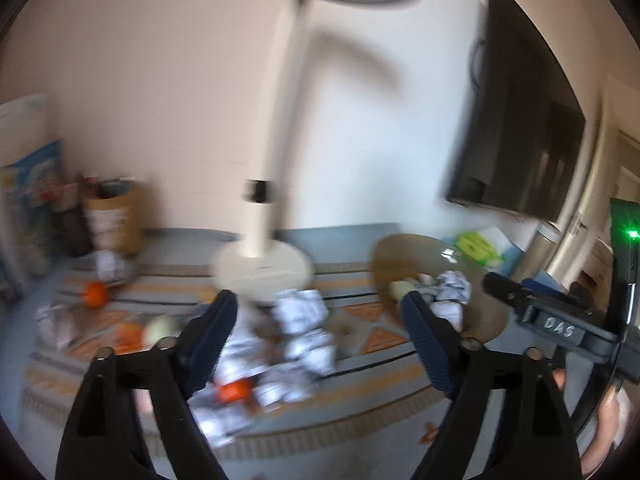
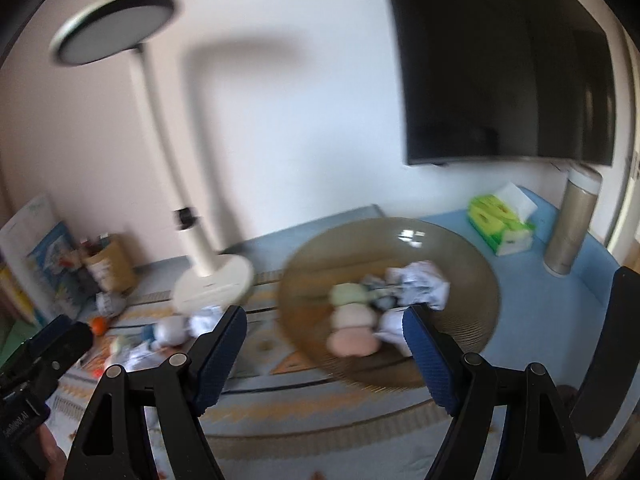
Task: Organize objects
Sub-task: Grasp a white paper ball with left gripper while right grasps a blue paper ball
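Left gripper (image 1: 320,312) agape, tilted downward

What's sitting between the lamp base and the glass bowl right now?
Nothing in the right wrist view: between the lamp base and the glass bowl only patterned mat shows, though blurred.

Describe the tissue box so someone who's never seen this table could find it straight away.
Find the big black screen on the wall, then look below it to the blue table. The tissue box sits there, behind the brown glass bowl and left of the tall gold cylinder. It is the only bright green thing, with white tissue sticking up.
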The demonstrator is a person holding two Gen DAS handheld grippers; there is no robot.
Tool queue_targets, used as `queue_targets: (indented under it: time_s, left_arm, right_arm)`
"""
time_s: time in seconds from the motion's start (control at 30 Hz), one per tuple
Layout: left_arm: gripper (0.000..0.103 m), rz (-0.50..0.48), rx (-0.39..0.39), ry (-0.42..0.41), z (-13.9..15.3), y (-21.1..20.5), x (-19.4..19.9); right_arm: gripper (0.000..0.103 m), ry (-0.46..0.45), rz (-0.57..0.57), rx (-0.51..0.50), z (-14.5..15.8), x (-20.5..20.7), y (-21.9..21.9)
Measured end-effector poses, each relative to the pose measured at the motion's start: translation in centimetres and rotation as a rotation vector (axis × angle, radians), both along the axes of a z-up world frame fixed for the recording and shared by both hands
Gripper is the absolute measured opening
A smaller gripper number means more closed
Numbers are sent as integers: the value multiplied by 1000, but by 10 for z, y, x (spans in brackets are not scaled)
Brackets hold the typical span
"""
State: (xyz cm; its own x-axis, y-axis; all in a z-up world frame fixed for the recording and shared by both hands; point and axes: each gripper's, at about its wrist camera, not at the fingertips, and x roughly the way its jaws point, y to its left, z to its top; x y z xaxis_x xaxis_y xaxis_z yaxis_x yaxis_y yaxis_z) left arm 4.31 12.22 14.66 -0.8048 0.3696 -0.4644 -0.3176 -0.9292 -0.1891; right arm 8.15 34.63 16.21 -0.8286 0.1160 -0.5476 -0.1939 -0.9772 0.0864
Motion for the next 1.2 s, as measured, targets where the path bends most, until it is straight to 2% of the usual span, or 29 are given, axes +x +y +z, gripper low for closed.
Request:
queue_targets:
  time_s: [0.07, 0.17, 0.2, 0.27, 0.33, 0.47, 0.57, 0.67, 0.87, 1.0, 1.1, 1.2]
  left_arm:
    - [94, 58, -20, 11, -4, -29, 12]
    - [94, 133, -51, -21, -20, -72, 21]
    - [94, 170, -63, -34, -29, -88, 24]
    - [94, 235, -108, -50, -49, -112, 27]
    - [94, 297, -134, -83, -76, -135, 26]
    - [94, 370, -46, -180, -117, -175, 26]
    - [94, 372, 27, -187, -120, -188, 27]
    - [94, 367, 38, -208, -125, -192, 22]
    - [94, 330, -1, -168, -123, -181, 29]
    - [94, 318, 30, -189, -123, -186, 29]
    - [94, 314, 63, -241, -119, -199, 17]
    - [94, 391, 13, -252, -98, -223, -10]
  right_arm:
    - [79, 5, 36, 23, 0, 6, -25]
    - [81, -7, 87, 19, -10, 9, -50]
    - [83, -10, 109, 10, -17, 10, -57]
    - [97, 4, 146, 1, -43, 16, -71]
    - [100, -10, 181, -7, -73, 18, -81]
    - [100, -72, 202, -14, -116, 11, -89]
    - [100, -98, 186, -20, -129, 6, -89]
    - [100, -115, 207, -23, -133, 4, -89]
    - [100, -112, 202, 1, -135, 6, -93]
    - [100, -126, 201, -1, -131, 1, -97]
    - [100, -135, 286, -93, -110, -17, -112]
    - [100, -128, 382, -89, -83, -50, -151]
